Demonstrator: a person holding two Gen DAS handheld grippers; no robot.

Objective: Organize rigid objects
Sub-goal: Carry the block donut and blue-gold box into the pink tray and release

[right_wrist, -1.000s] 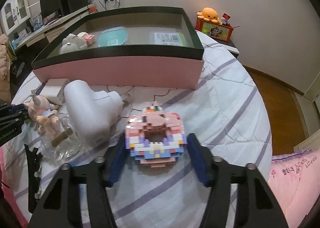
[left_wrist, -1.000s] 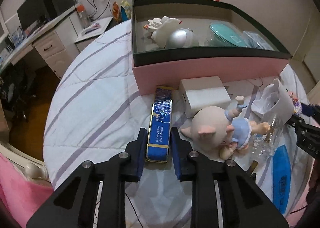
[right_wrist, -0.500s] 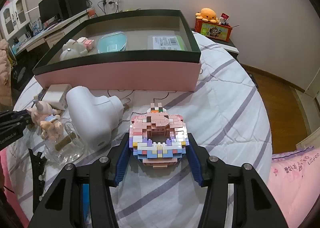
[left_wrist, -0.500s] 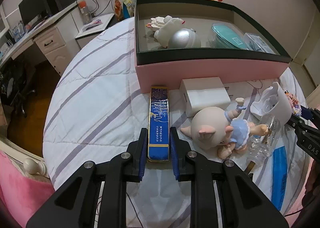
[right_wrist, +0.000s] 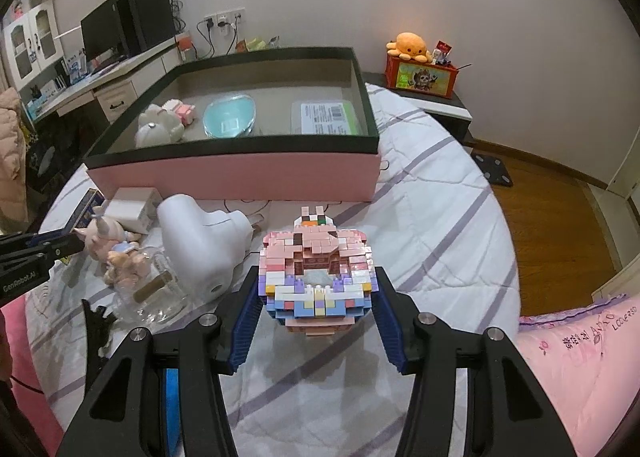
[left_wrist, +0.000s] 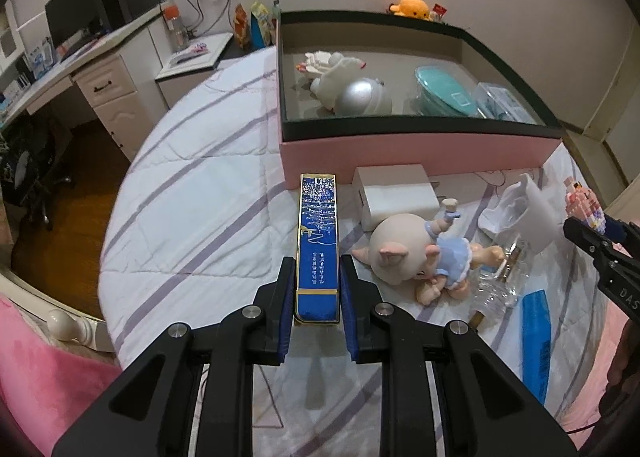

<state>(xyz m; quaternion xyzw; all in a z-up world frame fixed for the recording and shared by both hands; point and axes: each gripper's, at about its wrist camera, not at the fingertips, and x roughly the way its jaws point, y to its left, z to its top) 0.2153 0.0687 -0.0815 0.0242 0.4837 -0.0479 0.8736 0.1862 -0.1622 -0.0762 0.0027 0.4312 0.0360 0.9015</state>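
Both grippers are black angular frames with round silver screws behind the fingers [left_wrist: 286, 309], whose inner faces carry ribbed blue pads [right_wrist: 390, 323].

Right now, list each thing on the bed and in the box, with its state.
Left gripper: shut on the blue case.
Blue case: gripped at its near end.
Right gripper: shut on the brick model.
Brick model: held between the pads.
Pink box: open, partly filled.
Pig figure: lying on its side.
Glass bottle: lying down.
White charger: on the bed beside the box.
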